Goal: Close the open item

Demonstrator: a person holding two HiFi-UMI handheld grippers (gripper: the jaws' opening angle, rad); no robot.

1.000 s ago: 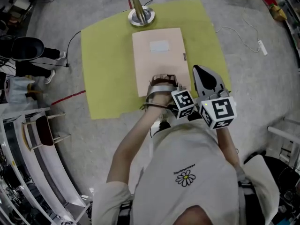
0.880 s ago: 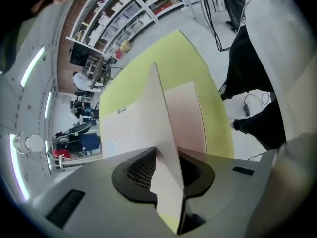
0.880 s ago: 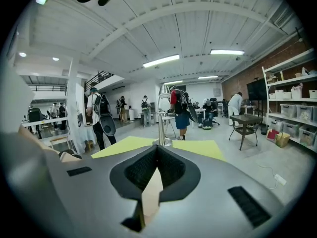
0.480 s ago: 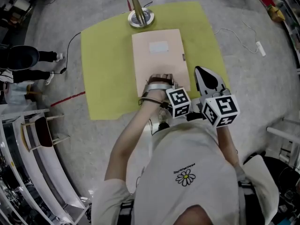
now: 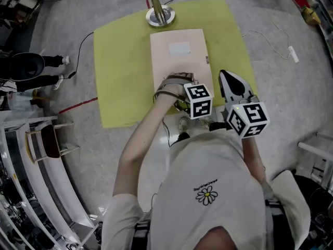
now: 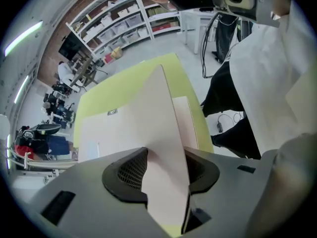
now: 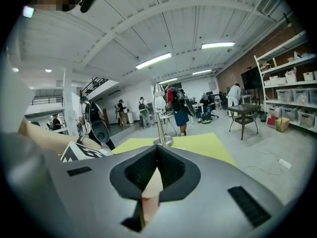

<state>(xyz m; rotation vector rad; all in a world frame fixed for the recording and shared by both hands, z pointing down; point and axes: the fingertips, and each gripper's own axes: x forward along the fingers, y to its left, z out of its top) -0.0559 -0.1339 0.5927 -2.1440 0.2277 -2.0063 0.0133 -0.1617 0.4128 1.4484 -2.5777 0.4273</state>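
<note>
Beige folder (image 5: 179, 51) lies flat mid-way on the yellow-green mat (image 5: 119, 77), long edges running away from the person, far edge just short of the metal stand (image 5: 158, 14). Left gripper (image 6: 163, 168) points down at the near edge. Its jaws have just been opening and stand apart, with the raised front cover (image 6: 161, 118) slanting loose through the gap. Right gripper (image 7: 157, 150) has its jaws together at the tips and hangs beside the folder's right edge, clear of it, with bare mat on both sides.
</note>
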